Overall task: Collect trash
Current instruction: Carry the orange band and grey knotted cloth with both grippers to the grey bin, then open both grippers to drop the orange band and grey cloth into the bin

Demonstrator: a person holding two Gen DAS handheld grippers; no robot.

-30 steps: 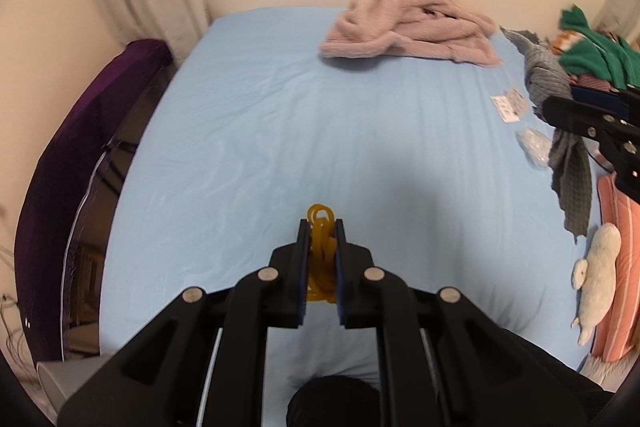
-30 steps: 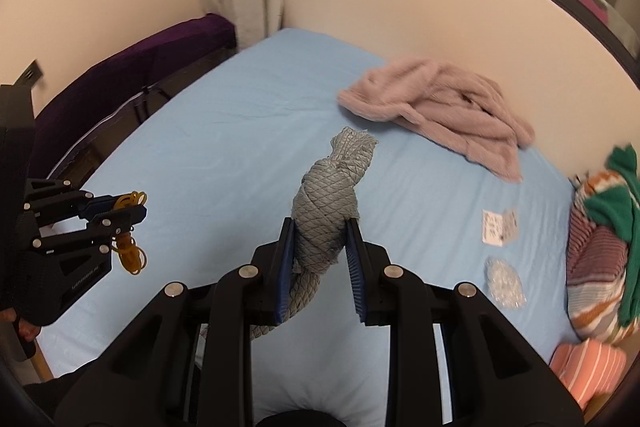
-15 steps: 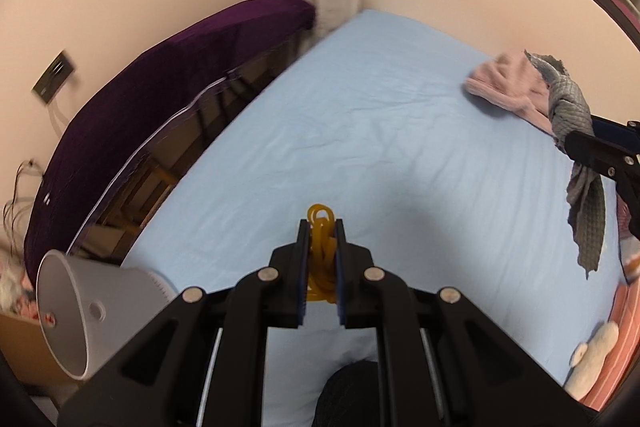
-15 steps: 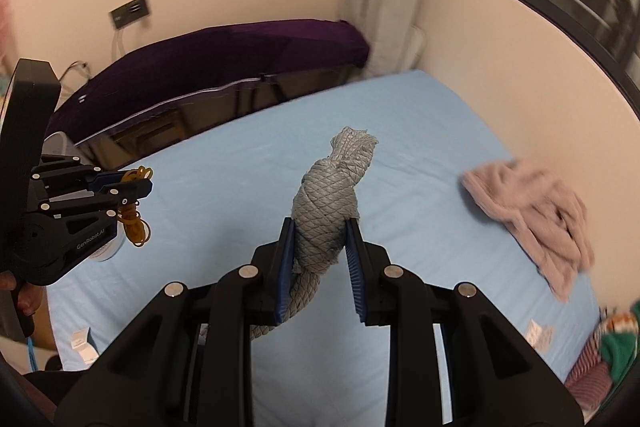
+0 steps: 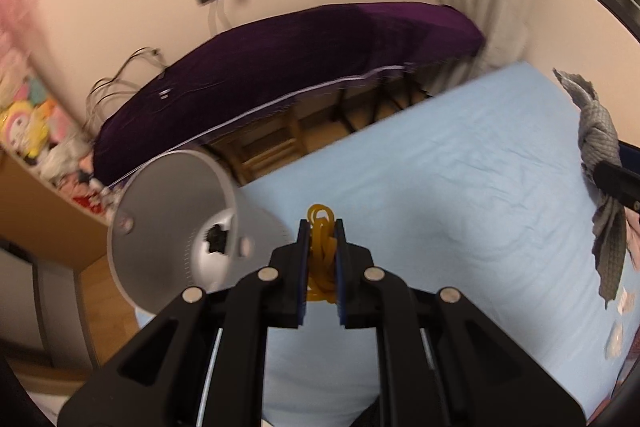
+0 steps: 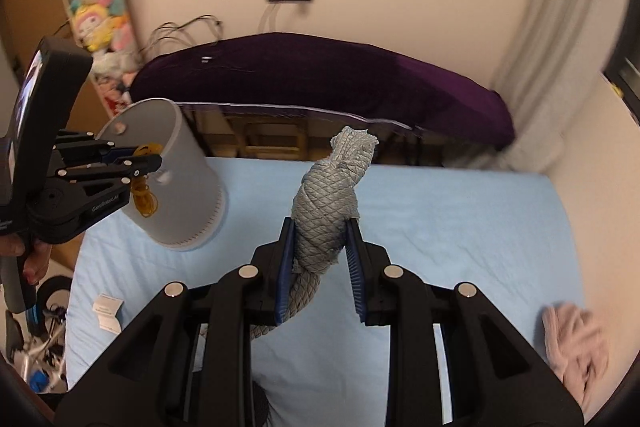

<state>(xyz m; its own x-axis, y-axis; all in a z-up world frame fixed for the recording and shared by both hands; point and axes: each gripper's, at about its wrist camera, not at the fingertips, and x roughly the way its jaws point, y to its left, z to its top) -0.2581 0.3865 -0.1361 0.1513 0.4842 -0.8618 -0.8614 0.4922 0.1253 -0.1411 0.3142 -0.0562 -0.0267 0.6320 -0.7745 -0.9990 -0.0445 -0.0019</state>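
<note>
the left gripper (image 5: 321,259) had its fingers clamped on a bunch of yellow rubber bands (image 5: 320,259), held just beside the tilted grey bin (image 6: 168,179) at the bed's (image 5: 460,187) corner. the right gripper (image 6: 320,267) pinched a twisted grey cloth (image 6: 332,203) above the bed. released short of the bin's mouth, the bands would likely drop onto the sheet or floor.

Colours: left claw (image 5: 320,259) black with blue pads, rubber bands (image 5: 321,259) amber-yellow. Right claw (image 6: 320,263) same black/blue; cloth (image 6: 328,215) grey, diamond-quilted weave. Bin (image 6: 176,187) pale grey. Bed sheet (image 6: 440,211) light blue. Cover (image 6: 320,79) behind: deep purple. Crumpled fabric (image 6: 576,343): dusty pink.
</note>
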